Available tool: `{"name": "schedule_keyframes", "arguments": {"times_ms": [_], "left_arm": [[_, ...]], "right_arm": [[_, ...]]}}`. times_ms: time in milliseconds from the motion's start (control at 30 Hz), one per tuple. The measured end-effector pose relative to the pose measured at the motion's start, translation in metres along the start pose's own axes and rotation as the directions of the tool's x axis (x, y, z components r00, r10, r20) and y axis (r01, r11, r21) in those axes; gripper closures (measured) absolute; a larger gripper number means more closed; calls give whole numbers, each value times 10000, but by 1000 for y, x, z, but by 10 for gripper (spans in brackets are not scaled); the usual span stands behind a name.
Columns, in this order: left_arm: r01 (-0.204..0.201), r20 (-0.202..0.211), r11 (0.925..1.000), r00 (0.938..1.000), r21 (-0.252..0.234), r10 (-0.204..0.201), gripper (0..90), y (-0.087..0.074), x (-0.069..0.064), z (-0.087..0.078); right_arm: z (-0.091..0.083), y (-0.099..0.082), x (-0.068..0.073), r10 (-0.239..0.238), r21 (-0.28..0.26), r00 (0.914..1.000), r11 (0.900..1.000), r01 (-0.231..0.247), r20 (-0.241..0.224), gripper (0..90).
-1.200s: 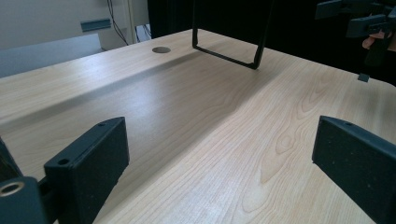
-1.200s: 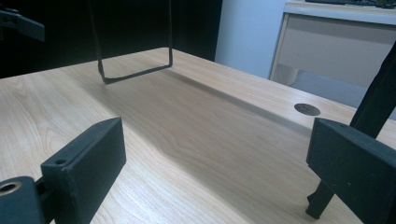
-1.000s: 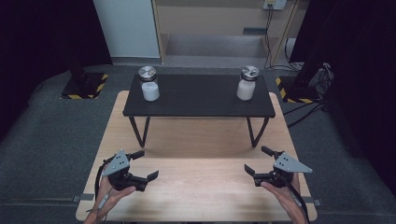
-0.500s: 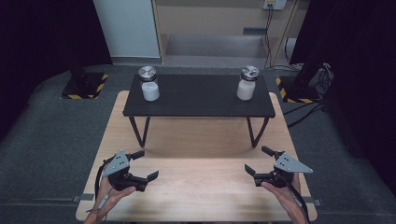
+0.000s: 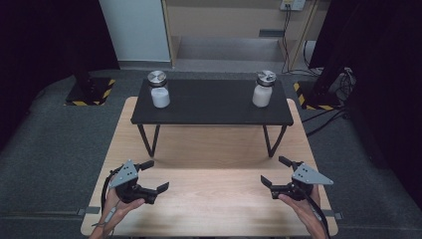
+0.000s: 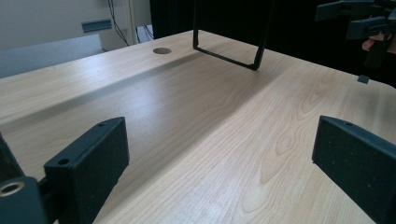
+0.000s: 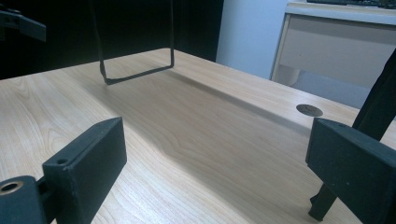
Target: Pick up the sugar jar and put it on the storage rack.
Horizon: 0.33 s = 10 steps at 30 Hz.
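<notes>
Two white jars with metal lids stand on a low black stand (image 5: pixel 214 112): the left jar (image 5: pixel 159 89) near its left end, the right jar (image 5: pixel 263 89) near its right end. My left gripper (image 5: pixel 155 175) rests low over the front left of the wooden table (image 5: pixel 209 199), jaws wide open and empty (image 6: pixel 219 154). My right gripper (image 5: pixel 275 172) mirrors it at the front right, open with nothing between its jaws (image 7: pixel 215 158). Both point inward, toward each other, well short of the stand.
The stand's thin black legs (image 5: pixel 148 139) reach the tabletop ahead of both grippers. A round cable hole (image 6: pixel 161 50) sits in the wood. Grey carpet surrounds the table; cables (image 5: pixel 323 114) lie on the floor at the right.
</notes>
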<state>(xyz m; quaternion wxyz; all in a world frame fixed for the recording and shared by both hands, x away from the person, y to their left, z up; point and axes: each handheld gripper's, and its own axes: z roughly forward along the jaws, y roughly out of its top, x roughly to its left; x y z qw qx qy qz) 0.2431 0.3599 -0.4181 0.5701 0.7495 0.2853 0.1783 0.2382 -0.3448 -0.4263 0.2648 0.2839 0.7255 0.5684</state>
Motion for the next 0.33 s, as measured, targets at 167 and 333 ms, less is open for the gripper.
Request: {"name": "schedule_keyframes", "arguments": {"times_ms": [167, 333], "left_arm": [[13, -3, 10000, 10000, -10, -13, 30, 0, 0, 0], [33, -6, 10000, 10000, -20, -33, 29, 0, 1, 0]], "right_arm": [[0, 0, 0, -2, -2, 10000, 10000, 2, -18, 51], [0, 0, 1, 35, -12, 10000, 10000, -35, 8, 51]]}}
